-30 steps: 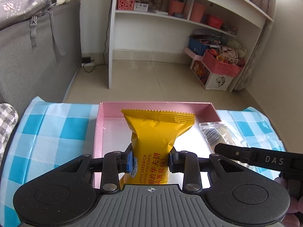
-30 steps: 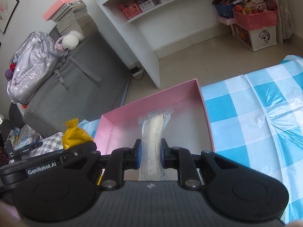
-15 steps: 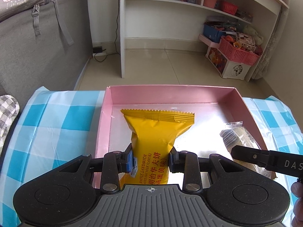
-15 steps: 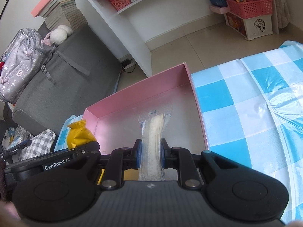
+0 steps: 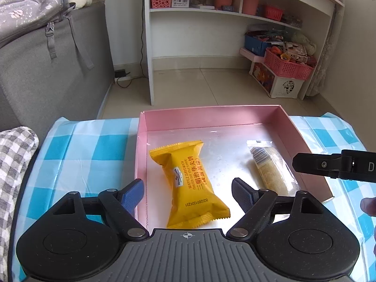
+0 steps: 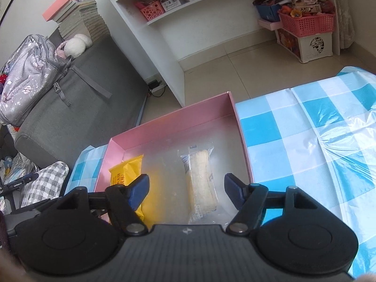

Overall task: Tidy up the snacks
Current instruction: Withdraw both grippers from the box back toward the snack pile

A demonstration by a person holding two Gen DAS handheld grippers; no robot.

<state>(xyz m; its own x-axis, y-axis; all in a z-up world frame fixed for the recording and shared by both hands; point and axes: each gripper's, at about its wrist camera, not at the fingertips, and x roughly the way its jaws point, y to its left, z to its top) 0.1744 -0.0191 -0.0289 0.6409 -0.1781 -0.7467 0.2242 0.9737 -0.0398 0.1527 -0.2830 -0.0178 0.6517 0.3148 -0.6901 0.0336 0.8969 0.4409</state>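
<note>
- Your left claw [image 5: 188, 191] is opening; its blue-padded fingers [image 5: 131, 193] stand wide on either side of the yellow waffle sandwich packet [image 5: 191, 183], and neither pad touches it.
- That yellow packet lies flat on the floor of the pink box [image 5: 211, 114], in the left half, its far end tilted a little to the right and its near end close to the box's near edge.
- Your right claw [image 6: 186, 188] is opening too, with the clear-wrapped biscuit packet [image 6: 202, 182] between its fingers but free of both pads.
- The biscuit packet lies flat in the right half of the box, running lengthwise from near to far, apart from the yellow packet.
- From the left wrist view, one black finger of your right claw reaches in from the right, above the right wall of the box.
- The pink box sits on the worktop under a blue and white checked cloth [image 6: 305, 129], with its far wall near the worktop's far edge.
- Beyond the worktop are a tiled floor, a white shelf unit [image 5: 211, 11] and a grey sofa [image 5: 47, 65] on the left.
</note>
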